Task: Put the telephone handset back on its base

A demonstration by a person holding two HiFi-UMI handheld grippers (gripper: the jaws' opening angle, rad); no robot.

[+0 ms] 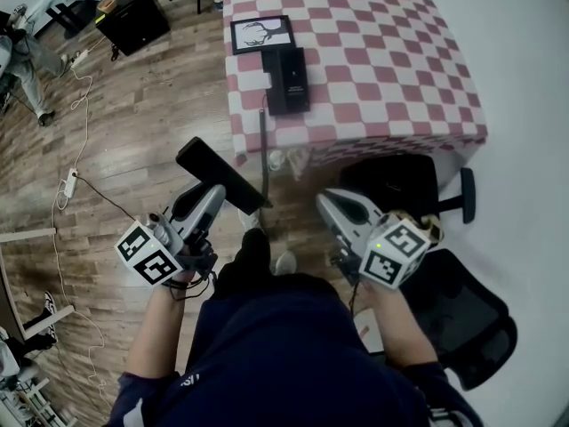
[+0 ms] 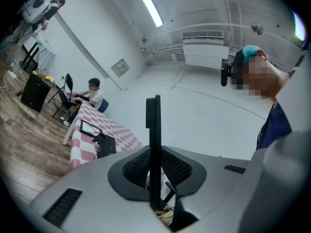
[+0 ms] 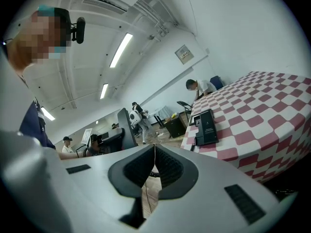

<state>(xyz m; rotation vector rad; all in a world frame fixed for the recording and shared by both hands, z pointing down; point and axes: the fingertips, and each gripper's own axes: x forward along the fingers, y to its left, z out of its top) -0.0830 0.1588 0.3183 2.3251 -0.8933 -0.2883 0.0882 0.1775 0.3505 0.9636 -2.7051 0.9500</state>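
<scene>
In the head view my left gripper (image 1: 220, 188) is shut on the black telephone handset (image 1: 222, 174), held over the wooden floor short of the table. In the left gripper view the handset (image 2: 154, 130) stands edge-on between the pads. The black telephone base (image 1: 287, 80) lies near the front left edge of the red-and-white checkered table (image 1: 391, 69), with a cord (image 1: 264, 154) hanging down from it. The base (image 2: 106, 145) shows ahead and to the left of the left gripper (image 2: 155, 171), and also in the right gripper view (image 3: 206, 127). My right gripper (image 1: 324, 199) is shut with nothing in it (image 3: 154, 149).
A framed picture (image 1: 260, 34) lies behind the base. Black office chairs (image 1: 411, 185) (image 1: 462, 323) stand at the right by the table. A black cabinet (image 1: 133, 16) is at the far left, with a power strip (image 1: 69, 182) and cables on the floor. Other people are in the room's background.
</scene>
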